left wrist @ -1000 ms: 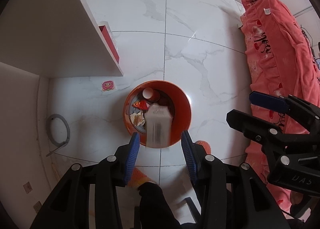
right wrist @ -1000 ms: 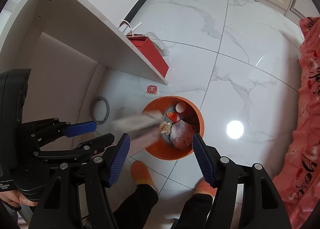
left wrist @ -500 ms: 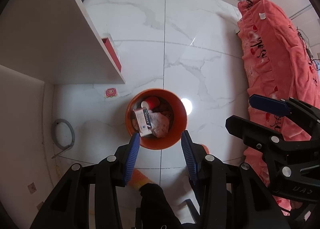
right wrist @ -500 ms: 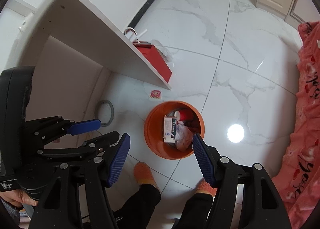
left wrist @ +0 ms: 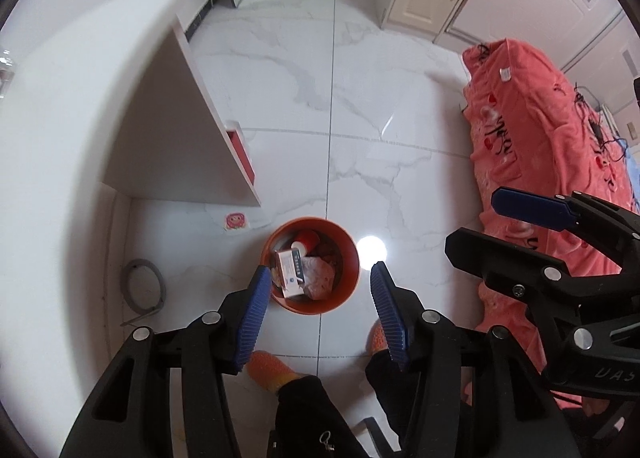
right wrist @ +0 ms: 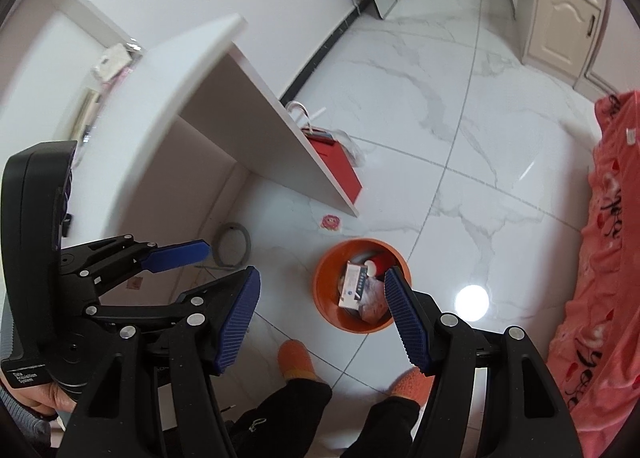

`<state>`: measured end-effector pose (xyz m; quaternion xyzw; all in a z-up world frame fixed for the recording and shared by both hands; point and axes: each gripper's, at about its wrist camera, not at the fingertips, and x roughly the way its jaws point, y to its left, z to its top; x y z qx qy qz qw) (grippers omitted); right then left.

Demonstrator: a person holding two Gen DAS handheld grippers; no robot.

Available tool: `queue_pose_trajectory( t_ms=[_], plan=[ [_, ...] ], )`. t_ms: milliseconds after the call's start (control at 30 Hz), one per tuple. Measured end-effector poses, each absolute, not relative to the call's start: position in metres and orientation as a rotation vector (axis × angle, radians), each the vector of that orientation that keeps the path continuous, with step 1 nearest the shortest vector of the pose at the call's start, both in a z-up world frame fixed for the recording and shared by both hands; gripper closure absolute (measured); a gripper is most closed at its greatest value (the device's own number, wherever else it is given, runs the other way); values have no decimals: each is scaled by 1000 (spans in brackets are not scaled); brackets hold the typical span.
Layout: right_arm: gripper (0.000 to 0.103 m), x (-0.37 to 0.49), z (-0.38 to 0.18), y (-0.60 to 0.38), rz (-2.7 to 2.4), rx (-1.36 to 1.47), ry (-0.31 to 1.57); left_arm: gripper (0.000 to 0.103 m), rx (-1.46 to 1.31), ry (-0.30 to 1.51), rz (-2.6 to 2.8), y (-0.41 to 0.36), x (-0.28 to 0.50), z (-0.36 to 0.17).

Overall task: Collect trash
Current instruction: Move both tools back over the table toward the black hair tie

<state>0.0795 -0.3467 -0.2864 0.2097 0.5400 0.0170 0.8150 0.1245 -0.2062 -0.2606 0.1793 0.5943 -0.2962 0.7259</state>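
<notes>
With the box (left wrist: 291,272) and wrappers (left wrist: 320,278) lying in the orange bin (left wrist: 352,258) on the floor, you hold both claws empty, left claw (left wrist: 316,308) just opened wider, right claw (right wrist: 320,322) released; no loose trash shows.

bin (left wrist: 352,258): lower trash hidden under box (left wrist: 291,272) | desk items (right wrist: 114,58): blurred | bedspread (left wrist: 532,146): cut off

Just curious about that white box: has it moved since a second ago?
Yes. The white box was dropping, blurred, above the orange bin; now it lies inside the bin, leaning against the trash near its left wall.
</notes>
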Motion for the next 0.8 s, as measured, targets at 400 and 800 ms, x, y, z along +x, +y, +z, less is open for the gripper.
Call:
queue_pose_trajectory(
  t_ms=[400,800],
  plan=[
    [38,69,-180,-313,162,342,1012,42,320,1135,-568,-165,109,-167],
    [37,74,-114,-255,335,247,904,35,275,1004,-432,-115,94,-111]
  ],
)
